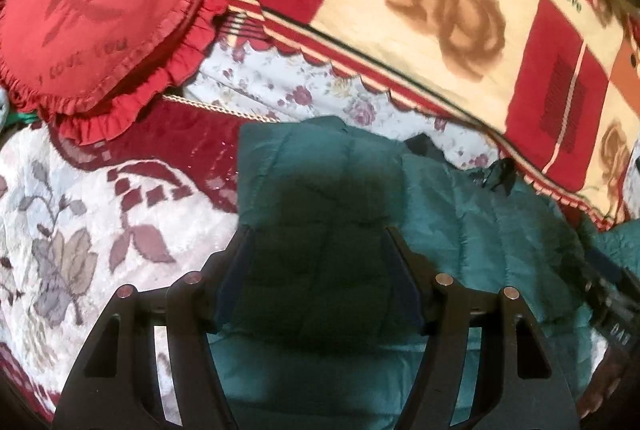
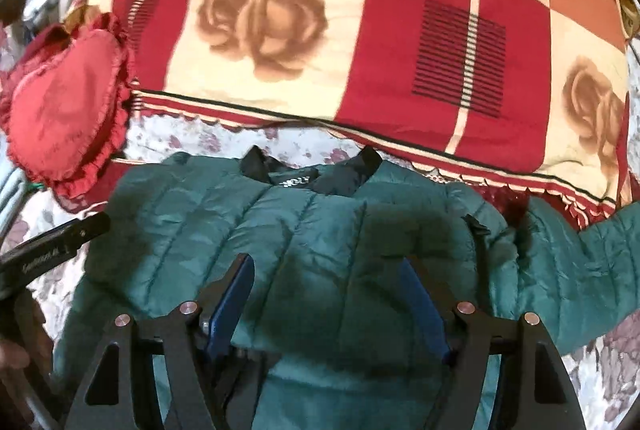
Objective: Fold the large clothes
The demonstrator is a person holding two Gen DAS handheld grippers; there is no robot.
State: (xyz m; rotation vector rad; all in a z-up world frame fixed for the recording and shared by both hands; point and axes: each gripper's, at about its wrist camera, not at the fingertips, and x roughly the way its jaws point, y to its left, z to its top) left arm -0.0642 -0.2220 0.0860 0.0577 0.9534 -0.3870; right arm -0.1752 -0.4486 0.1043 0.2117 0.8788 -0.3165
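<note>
A teal quilted puffer jacket [image 2: 304, 230] lies on the bed, its black collar [image 2: 312, 170] at the far edge and one sleeve [image 2: 592, 250] stretched out to the right. In the left wrist view the jacket [image 1: 460, 214] has its left part folded over into a straight edge. My left gripper [image 1: 320, 230] is open and empty just above the folded part. My right gripper [image 2: 324, 262] is open and empty above the jacket's body. The left gripper also shows at the left edge of the right wrist view [image 2: 52, 246].
A red heart-shaped pillow with a frill [image 1: 100, 26] lies at the far left. A large red and cream rose-print blanket [image 2: 360, 50] lies behind the jacket. A floral bedspread [image 1: 80, 222] covers the bed under and left of the jacket.
</note>
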